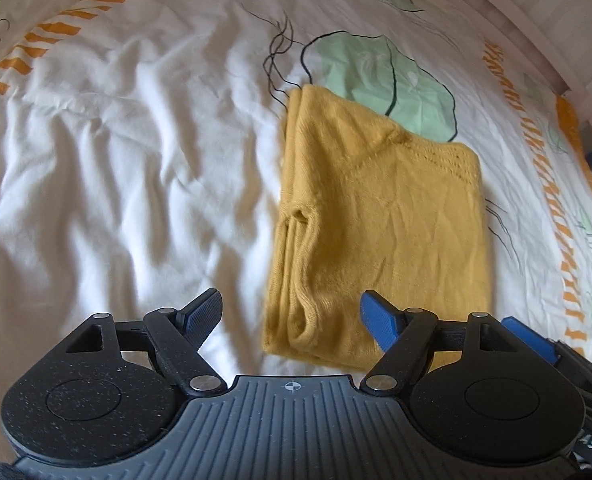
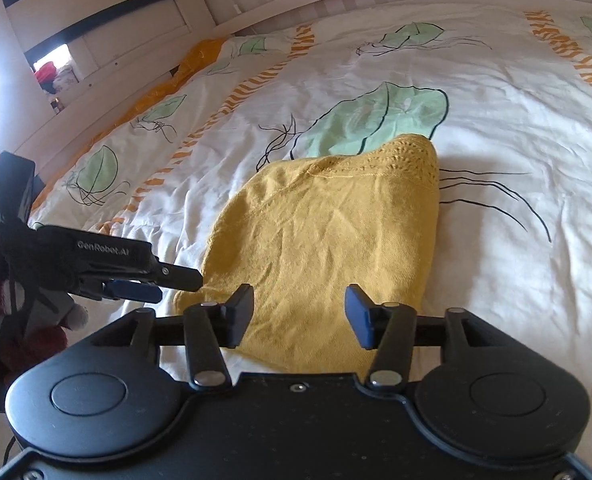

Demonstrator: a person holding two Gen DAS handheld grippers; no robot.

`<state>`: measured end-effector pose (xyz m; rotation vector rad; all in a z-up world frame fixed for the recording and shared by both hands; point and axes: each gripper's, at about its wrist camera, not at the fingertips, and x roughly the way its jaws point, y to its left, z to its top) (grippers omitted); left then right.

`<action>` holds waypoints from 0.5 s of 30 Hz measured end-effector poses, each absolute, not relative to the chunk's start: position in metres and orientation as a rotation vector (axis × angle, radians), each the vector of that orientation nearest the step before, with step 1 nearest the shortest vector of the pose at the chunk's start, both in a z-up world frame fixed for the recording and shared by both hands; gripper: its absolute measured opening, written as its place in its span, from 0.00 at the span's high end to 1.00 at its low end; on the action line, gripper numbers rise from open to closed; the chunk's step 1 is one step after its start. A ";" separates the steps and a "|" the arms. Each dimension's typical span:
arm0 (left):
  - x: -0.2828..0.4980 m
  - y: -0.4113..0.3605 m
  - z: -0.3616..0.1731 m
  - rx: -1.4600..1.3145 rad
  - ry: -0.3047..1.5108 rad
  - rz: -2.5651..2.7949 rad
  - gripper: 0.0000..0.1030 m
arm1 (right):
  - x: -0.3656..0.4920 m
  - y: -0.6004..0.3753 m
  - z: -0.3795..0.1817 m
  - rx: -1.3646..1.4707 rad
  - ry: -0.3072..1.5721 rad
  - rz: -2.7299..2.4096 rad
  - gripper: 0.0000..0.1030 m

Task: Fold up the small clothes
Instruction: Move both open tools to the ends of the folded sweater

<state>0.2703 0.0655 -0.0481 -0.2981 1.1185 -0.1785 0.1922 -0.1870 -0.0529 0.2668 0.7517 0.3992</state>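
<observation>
Flat on a white bedcover (image 1: pixel 115 140) printed with green leaves and orange stripes, a yellow knitted garment (image 1: pixel 380 216) is seen folded into a rough rectangle. In the left wrist view it is placed right of centre, running from about one o'clock down to five o'clock, with a tucked sleeve along its left edge. The left gripper (image 1: pixel 291 314) is held above the garment's near edge with its jaws spread wide and nothing between the blue pads. In the right wrist view the garment (image 2: pixel 328 240) fills the centre toward twelve o'clock. The right gripper (image 2: pixel 299 316) is held over its near edge, jaws parted and not pressed on the cloth. The left gripper (image 2: pixel 163 280) is seen at nine o'clock, beside the garment's corner.
</observation>
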 end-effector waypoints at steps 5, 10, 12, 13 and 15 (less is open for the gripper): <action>0.273 0.060 -0.062 -0.291 1.106 -0.184 0.27 | 0.192 -0.199 -0.054 0.292 0.753 0.369 0.33; 0.281 0.053 -0.072 -0.283 1.098 -0.205 0.28 | 0.205 -0.215 -0.060 0.332 0.751 0.340 0.26; 0.283 0.048 -0.075 -0.274 1.099 -0.213 0.28 | 0.215 -0.223 -0.063 0.366 0.748 0.327 0.25; 0.285 0.046 -0.076 -0.268 1.096 -0.218 0.27 | 0.221 -0.227 -0.066 0.385 0.748 0.321 0.25; 0.287 0.042 -0.077 -0.256 1.090 -0.228 0.27 | 0.233 -0.235 -0.070 0.432 0.745 0.313 0.25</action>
